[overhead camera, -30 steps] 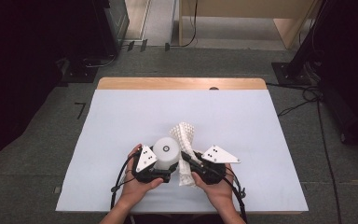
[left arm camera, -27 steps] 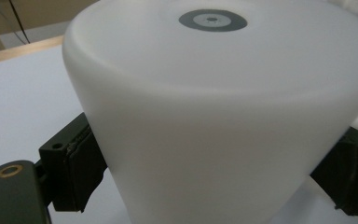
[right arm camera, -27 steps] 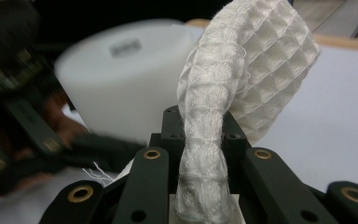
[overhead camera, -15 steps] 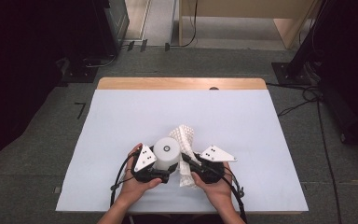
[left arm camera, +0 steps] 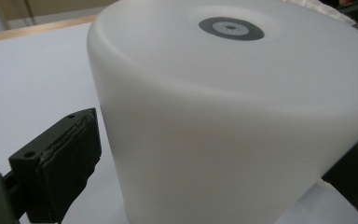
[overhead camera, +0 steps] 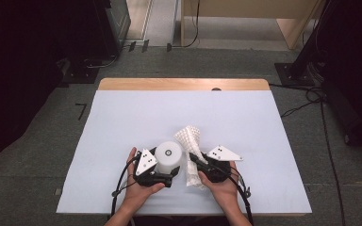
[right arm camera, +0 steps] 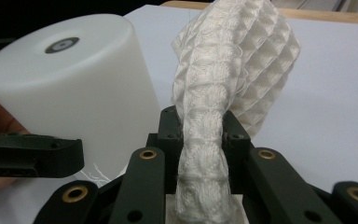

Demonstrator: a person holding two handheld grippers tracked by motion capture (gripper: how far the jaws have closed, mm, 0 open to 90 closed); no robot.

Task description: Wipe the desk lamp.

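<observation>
Gripper states first: our right gripper (right arm camera: 200, 140) is clamped tight on a bunched white waffle-weave cloth (right arm camera: 233, 70), which rises out of the jaws and fans open above them. Our left gripper (overhead camera: 162, 176) has just been opening; its jaws now stand wide on either side of the white cylinder (left arm camera: 228, 116), and in the left gripper view one pad (left arm camera: 70, 163) shows a sliver of table between itself and the cylinder wall, so we judge the cylinder no longer squeezed. We cannot see the far pad clearly.

We see the cylinder standing upright on the table (overhead camera: 122, 122), near the front edge, its long axis vertical and its round end with a dark centre ring facing up. From the cloth hand, the cylinder lies just to the left, nearly touching the fabric. The cloth's long axis runs away from us and slightly up, alongside the cylinder.

We judge that wiping or wrapping the cylinder turns on that sideways gap: the right hand is the one to swing left.
</observation>
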